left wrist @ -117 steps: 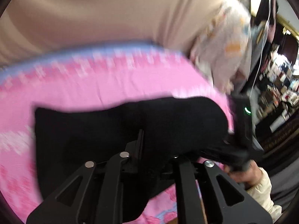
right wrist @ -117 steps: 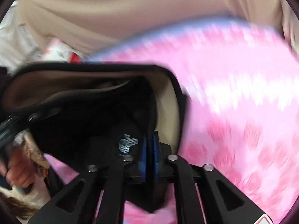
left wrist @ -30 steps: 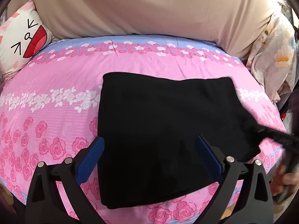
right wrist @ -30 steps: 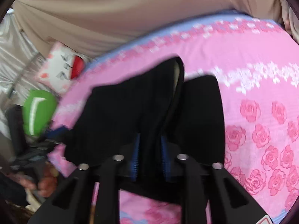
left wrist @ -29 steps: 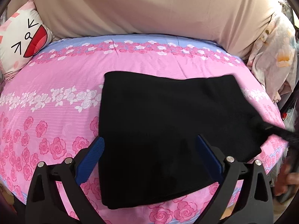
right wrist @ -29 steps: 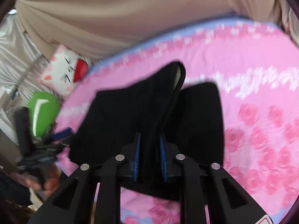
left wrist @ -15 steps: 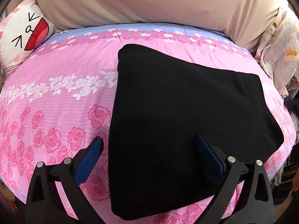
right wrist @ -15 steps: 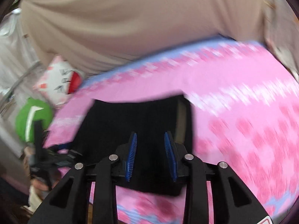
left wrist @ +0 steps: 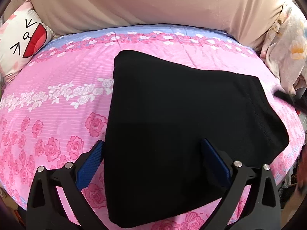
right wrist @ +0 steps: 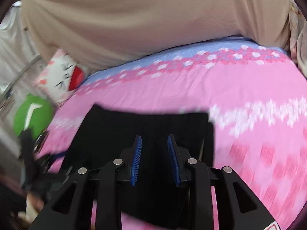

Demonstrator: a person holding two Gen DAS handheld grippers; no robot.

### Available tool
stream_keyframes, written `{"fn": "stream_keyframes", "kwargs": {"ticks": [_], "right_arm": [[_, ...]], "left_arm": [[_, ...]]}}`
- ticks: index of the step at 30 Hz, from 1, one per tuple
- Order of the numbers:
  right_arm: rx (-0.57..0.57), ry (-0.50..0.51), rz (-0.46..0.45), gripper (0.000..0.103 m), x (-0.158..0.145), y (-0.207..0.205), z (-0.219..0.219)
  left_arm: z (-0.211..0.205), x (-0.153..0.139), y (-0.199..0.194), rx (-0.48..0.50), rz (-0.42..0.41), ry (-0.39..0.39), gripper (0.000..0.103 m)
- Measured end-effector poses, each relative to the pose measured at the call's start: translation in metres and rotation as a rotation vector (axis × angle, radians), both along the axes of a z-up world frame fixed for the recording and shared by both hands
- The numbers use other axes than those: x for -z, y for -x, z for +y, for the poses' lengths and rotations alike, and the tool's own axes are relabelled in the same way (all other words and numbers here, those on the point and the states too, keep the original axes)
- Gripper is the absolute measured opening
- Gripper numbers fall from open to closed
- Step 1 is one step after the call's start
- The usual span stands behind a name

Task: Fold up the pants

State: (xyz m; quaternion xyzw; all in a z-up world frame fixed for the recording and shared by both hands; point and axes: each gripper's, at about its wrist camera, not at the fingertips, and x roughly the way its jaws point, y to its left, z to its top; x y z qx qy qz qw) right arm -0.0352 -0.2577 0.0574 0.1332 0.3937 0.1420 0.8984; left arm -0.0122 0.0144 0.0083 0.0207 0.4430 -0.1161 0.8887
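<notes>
Lying folded on pink rose bedsheet [left wrist: 57, 88]: black pants [left wrist: 182, 126]. Left gripper [left wrist: 151, 159] wide, empty. Right gripper [right wrist: 154, 153] narrow gap, jaws just opened, gripping nothing. Green object [right wrist: 32, 115], left edge, right view only.

Your left wrist camera is looking down steeply and close over the folded black pants [left wrist: 184, 134] on the pink bedspread [left wrist: 57, 99], facing the beige drape [left wrist: 153, 2]. Your right wrist camera is viewing the same pants [right wrist: 145, 122] from their right side, blurred. Both views are sharing the cartoon pillow [left wrist: 21, 40] [right wrist: 63, 76].
</notes>
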Motion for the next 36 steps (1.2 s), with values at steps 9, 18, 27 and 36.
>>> {"fn": "stream_keyframes", "kwargs": {"ticks": [9, 18, 27, 36], "right_arm": [[0.068, 0.079, -0.019, 0.051, 0.001, 0.038, -0.005], [0.132, -0.036, 0.113, 0.073, 0.04, 0.057, -0.032], [0.045, -0.271, 0.209, 0.081, 0.072, 0.062, -0.043], [0.0, -0.365, 0.232, 0.086, 0.075, 0.03, -0.046]], "left_arm": [[-0.002, -0.001, 0.003, -0.017, 0.004, -0.001, 0.098], [0.006, 0.003, 0.02, 0.017, 0.052, 0.043, 0.098], [0.031, 0.022, 0.02, 0.133, 0.204, 0.276, 0.098], [0.014, 0.023, -0.011, 0.147, 0.214, 0.285, 0.098]]}}
